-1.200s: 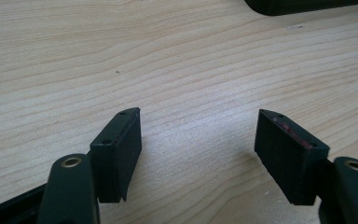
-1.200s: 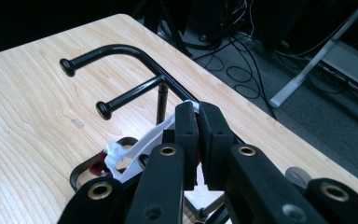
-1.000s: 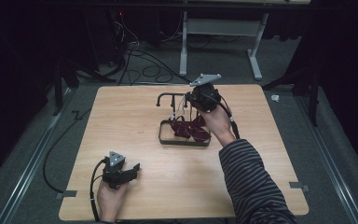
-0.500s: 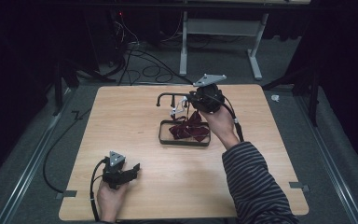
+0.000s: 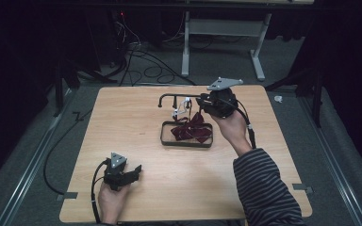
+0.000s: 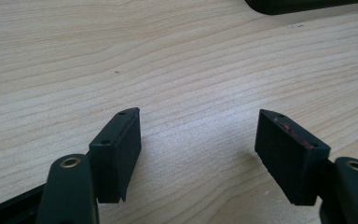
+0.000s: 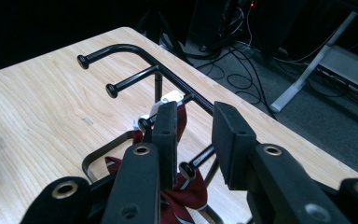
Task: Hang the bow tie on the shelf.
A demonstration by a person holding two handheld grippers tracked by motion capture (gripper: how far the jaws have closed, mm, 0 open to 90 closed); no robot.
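A black wire rack [image 5: 179, 98] with several knobbed pegs stands on a black tray frame [image 5: 163, 136] at mid-table. A dark red cloth [image 5: 191, 131] hangs from one peg and pools in the tray; a white tag [image 7: 168, 98] sits at its top. My right gripper [image 5: 203, 101] is at the rack's right end. Its jaws have just been opening and stand open [image 7: 195, 113], with a peg [image 7: 189, 169] in the gap and the cloth [image 7: 182, 119] beside the left pad, untouched. My left gripper [image 5: 133, 172] rests open on the wood near the front left, nothing between its jaws [image 6: 198, 122].
The wooden table [image 5: 122, 122] has bare board left of the rack and along the front. Its far right corner lies just behind the right gripper. Cables [image 5: 136, 56] and a grey desk frame [image 5: 188, 42] stand on the floor beyond.
The right gripper's jaws have spread and let go of the red cloth, which now hangs from the peg. The hand has drawn back to the right. The left gripper has not moved.
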